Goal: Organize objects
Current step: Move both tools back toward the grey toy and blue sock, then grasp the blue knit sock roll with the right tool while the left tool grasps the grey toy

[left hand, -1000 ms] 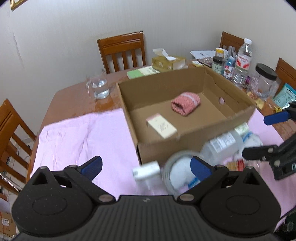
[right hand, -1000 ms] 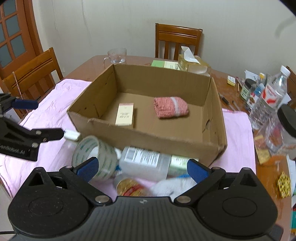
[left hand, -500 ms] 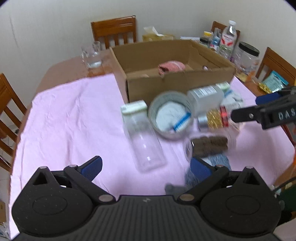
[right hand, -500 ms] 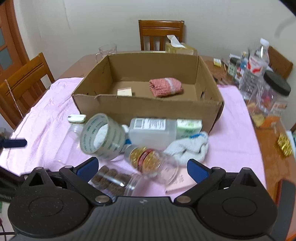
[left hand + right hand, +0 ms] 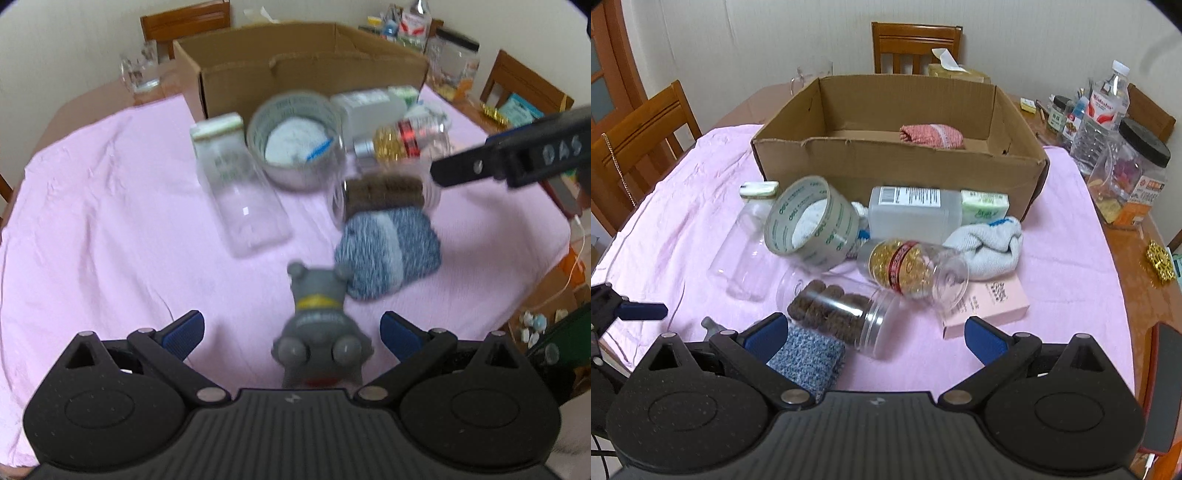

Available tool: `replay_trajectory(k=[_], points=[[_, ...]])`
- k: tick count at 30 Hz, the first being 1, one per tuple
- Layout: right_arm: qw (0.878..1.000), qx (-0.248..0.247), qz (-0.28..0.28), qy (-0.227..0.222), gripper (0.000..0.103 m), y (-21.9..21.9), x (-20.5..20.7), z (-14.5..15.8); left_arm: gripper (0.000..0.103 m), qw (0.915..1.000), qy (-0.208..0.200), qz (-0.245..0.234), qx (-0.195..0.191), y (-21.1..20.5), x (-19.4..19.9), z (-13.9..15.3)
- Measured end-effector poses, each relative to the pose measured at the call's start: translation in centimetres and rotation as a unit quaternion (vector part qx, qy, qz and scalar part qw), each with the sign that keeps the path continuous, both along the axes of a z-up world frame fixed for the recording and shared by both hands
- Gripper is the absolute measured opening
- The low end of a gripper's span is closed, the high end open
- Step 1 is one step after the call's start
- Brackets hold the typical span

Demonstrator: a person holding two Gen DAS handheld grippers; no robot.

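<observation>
Nearest, the left gripper (image 5: 291,330) hangs over the pink cloth (image 5: 96,221) with jaws spread, a grey toy dog (image 5: 319,328) between the fingers but unpinched. The right gripper (image 5: 873,338) is likewise spread wide and empty. Just beyond lie a blue knitted roll (image 5: 809,356) and a tipped clear jar of brown balls (image 5: 836,314); behind them are a jar of gold-wrapped sweets (image 5: 910,267), an empty glass bottle (image 5: 748,254), a tape roll (image 5: 812,219) printed "deli", a white labelled bottle (image 5: 914,214), a white sock (image 5: 988,245) and a pink box (image 5: 990,301). Farther back, the cardboard box (image 5: 897,168) holds a red knitted roll (image 5: 932,136). Since a second ago both grippers have pulled back from the box, bringing the toy dog and blue roll into view.
</observation>
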State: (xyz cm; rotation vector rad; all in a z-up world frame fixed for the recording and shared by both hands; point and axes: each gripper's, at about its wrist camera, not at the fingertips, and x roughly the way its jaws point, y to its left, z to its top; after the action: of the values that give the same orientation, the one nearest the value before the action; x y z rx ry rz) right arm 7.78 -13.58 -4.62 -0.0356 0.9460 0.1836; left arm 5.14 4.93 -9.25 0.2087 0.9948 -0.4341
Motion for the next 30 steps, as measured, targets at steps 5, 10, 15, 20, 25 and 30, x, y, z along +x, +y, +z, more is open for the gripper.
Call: replay_trajectory(k=[5,10,15,20,25,30], points=[[1.000,0.001,0.004,0.008,0.103,0.5,0.0,-0.3,0.101,0.9999,0.014,-0.001,-0.005,0.7,-0.4,-1.1],[1.000,0.001,0.007,0.014,0.103,1.1,0.0,-0.7,0.101,0.9998,0.015,0.000,-0.011,1.8,-0.4,-0.8],[1.000,0.006,0.013,0.027,0.103,1.6,-0.2,-1.2,0.102,0.9999,-0.001,0.009,0.009,3.1,-0.1,-0.2],[0.999,0.007,0.026,0.037,0.103,2.5,-0.3,-1.7,0.103,0.9996,-0.010,0.022,0.013,4.5,0.1,0.2],[0.997,0.015,0.041,0.056,0.103,3.3,-0.3,-2.4,0.103,0.9992,-0.006,0.036,0.014,5.5,0.1,0.2],[0.996,0.024,0.045,0.076,0.103,4.3,0.0,-3.7,0.103,0.9982,-0.001,0.050,0.033,6.2,-0.5,-0.3]])
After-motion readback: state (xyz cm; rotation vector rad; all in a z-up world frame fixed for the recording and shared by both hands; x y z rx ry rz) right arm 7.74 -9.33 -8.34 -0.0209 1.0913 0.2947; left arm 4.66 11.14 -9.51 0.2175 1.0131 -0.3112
